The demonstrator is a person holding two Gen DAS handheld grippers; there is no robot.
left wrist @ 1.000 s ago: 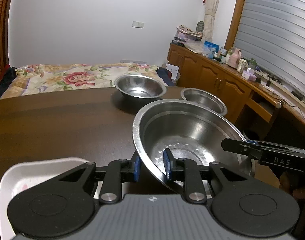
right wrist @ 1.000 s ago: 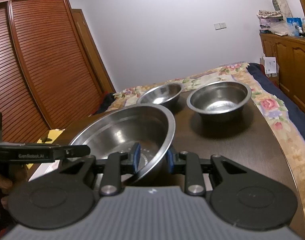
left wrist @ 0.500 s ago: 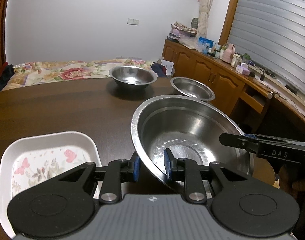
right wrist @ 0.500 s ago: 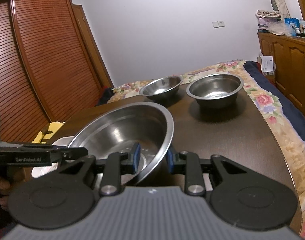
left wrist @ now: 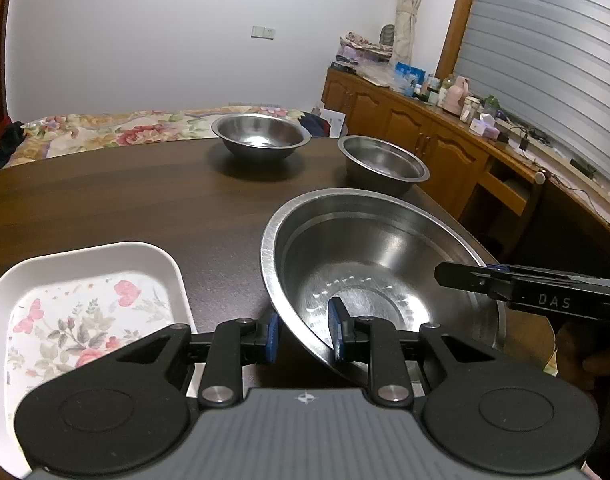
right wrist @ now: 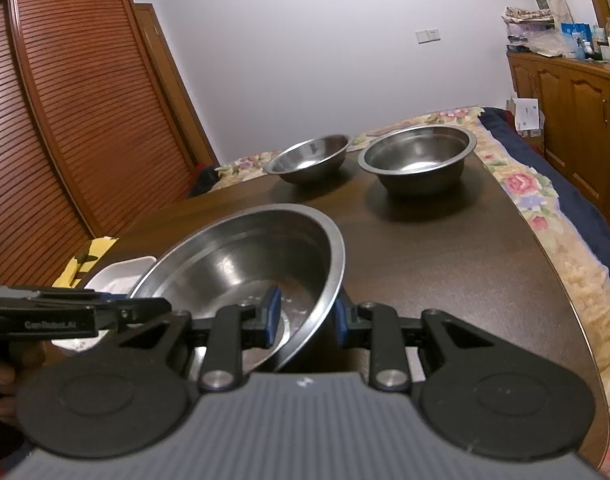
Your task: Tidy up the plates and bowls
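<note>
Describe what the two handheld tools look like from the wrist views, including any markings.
Both are alike: black linkage arms with silver pivot bolts, round black discs, a ribbed grey body and blue pads on the fingers. The left tool has "GenRobot.AI" printed along its side; the right tool has "DAS". No cables or sleeves show.

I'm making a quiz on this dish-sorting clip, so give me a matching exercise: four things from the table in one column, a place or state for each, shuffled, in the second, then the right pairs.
Things:
1. large steel bowl
2. floral tray
3. wide shallow bowl
4. deeper flanged bowl

Places or states:
A. sits at the table's far right edge, near the cabinets
B. held by its rim on two sides by the left gripper and the right gripper
C. white, lies on the table to the left of the held bowl
D. stands at the table's far side, in front of the bed

Pairs: 1-B, 2-C, 3-D, 4-A
</note>
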